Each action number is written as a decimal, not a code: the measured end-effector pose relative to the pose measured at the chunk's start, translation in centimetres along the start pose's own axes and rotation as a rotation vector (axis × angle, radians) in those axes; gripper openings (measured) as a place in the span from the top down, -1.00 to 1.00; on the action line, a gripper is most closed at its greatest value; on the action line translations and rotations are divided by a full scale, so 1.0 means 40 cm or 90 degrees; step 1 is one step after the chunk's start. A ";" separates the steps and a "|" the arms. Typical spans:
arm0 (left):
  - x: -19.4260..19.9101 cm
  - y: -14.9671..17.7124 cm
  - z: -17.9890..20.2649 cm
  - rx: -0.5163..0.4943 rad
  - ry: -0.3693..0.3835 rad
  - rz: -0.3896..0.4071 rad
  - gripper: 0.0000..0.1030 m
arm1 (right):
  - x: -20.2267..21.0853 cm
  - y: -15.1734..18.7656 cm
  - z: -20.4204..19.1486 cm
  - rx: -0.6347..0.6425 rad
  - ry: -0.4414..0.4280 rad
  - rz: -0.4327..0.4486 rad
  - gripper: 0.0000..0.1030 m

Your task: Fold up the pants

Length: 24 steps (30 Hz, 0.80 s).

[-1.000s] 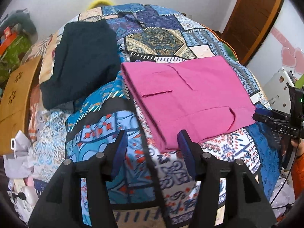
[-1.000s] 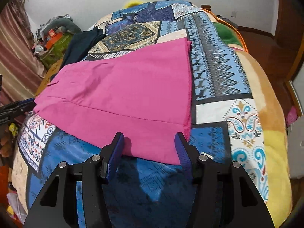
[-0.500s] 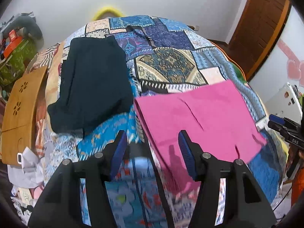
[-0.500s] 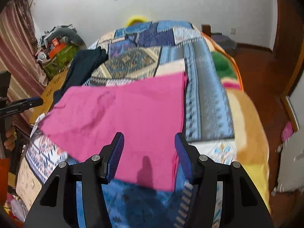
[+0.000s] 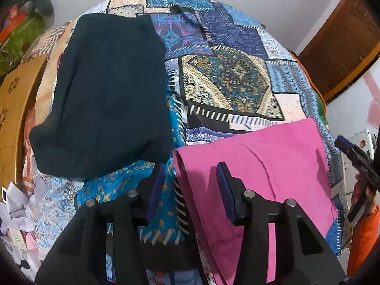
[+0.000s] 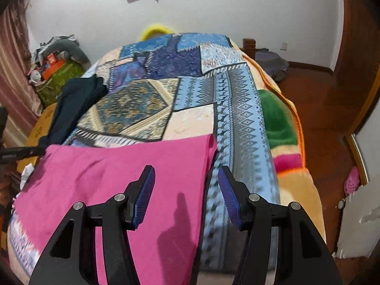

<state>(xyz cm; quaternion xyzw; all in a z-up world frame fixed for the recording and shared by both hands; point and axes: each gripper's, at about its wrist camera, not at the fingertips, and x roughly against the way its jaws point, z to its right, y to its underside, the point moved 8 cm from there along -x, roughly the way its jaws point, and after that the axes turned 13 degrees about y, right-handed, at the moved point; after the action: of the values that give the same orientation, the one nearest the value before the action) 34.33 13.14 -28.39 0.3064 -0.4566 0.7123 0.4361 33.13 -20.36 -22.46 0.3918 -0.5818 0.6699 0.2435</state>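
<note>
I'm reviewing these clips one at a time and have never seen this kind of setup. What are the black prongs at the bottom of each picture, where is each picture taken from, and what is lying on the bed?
There is no robot here. A person holds a hand-operated two-finger gripper in each hand, and a wide-angle camera on each looks forward along its fingers. The black prongs with blue pads are those fingers.

One picture is from the left gripper, the other from the right gripper. The left one's jaws are closing; the right one's stand apart. Neither pinches anything.

Both look down on a bed under a patchwork bedspread. On it lie folded pink pants and, farther left, a dark folded garment. Each gripper hovers over one side edge of the pink pants. The other gripper shows at the right edge of the left view.
</note>
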 end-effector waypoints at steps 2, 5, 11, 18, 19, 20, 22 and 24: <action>-0.017 -0.001 -0.003 -0.002 0.003 -0.010 0.20 | -0.045 -0.014 0.006 0.002 0.006 -0.015 0.00; -0.041 0.002 -0.002 -0.002 0.018 -0.024 0.33 | -0.114 -0.029 0.009 0.008 0.018 -0.040 0.00; -0.059 -0.003 -0.004 0.016 0.056 -0.025 0.81 | -0.203 -0.041 -0.007 0.029 0.018 -0.072 0.12; -0.052 -0.001 -0.013 0.057 0.111 -0.023 0.94 | -0.219 -0.033 -0.029 0.071 0.019 -0.063 0.84; -0.047 -0.001 -0.013 0.053 0.105 -0.018 0.94 | -0.220 -0.031 -0.028 0.078 0.024 -0.063 0.85; -0.042 0.000 -0.012 0.044 0.090 -0.015 0.94 | -0.222 -0.031 -0.029 0.085 0.026 -0.062 0.88; -0.033 0.004 -0.011 0.020 0.058 -0.009 0.93 | -0.223 -0.031 -0.026 0.096 0.038 -0.055 0.92; -0.030 0.011 -0.015 -0.001 0.020 -0.006 0.93 | -0.227 -0.029 -0.022 0.106 0.053 -0.051 0.94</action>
<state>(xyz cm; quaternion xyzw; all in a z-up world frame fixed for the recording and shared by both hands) 34.43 13.19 -29.81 0.2969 -0.4487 0.7146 0.4471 39.06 -18.09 -29.12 0.4053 -0.4974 0.7214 0.2606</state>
